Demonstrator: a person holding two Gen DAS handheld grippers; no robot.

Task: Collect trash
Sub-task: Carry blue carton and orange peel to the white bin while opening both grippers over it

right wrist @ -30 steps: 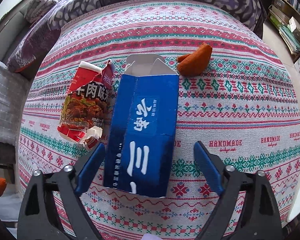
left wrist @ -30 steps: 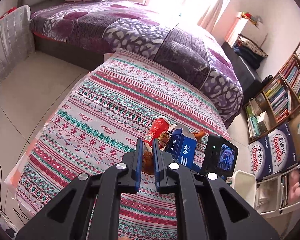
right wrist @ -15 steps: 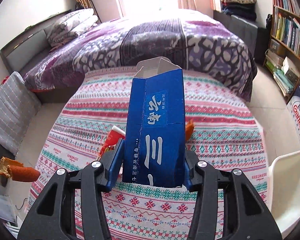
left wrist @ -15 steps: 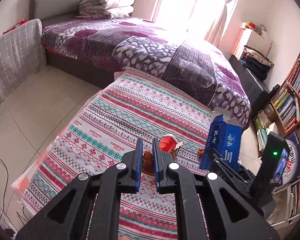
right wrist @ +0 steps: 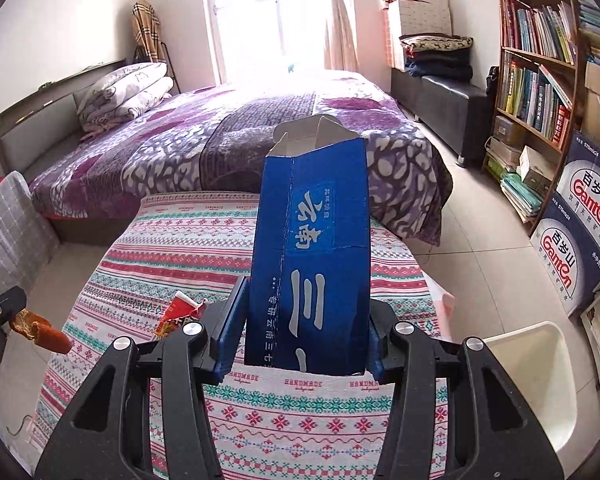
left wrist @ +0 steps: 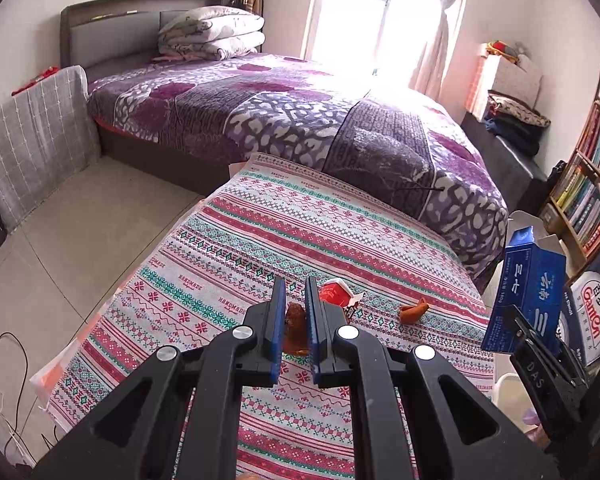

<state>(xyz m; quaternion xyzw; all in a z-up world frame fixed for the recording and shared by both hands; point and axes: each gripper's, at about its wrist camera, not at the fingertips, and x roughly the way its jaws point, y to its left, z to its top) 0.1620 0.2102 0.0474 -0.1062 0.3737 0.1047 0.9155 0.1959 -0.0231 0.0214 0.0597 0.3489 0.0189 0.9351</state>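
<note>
My right gripper point(right wrist: 300, 344) is shut on a tall blue carton point(right wrist: 312, 256) with an open top, held upright above the patterned tablecloth point(right wrist: 292, 420). The carton also shows at the right of the left wrist view point(left wrist: 528, 300). My left gripper point(left wrist: 294, 320) is shut on a piece of orange peel point(left wrist: 294, 326), which also shows at the left of the right wrist view point(right wrist: 40, 330). A torn red snack wrapper point(left wrist: 336, 294) and a second orange peel point(left wrist: 412, 310) lie on the cloth. The wrapper shows partly behind my right gripper's left finger point(right wrist: 180, 312).
A white bin point(right wrist: 528, 364) stands by the table's right front corner. A bed with a purple cover point(left wrist: 300, 120) lies beyond the table. A bookshelf point(right wrist: 540, 60) and stacked water boxes point(right wrist: 584, 216) stand at the right. A grey covered chair point(left wrist: 32, 136) is at the left.
My right gripper closed on the blue carton, lifted it off the cloth and raised it upright. My left gripper rose and pulled back, still holding the peel.
</note>
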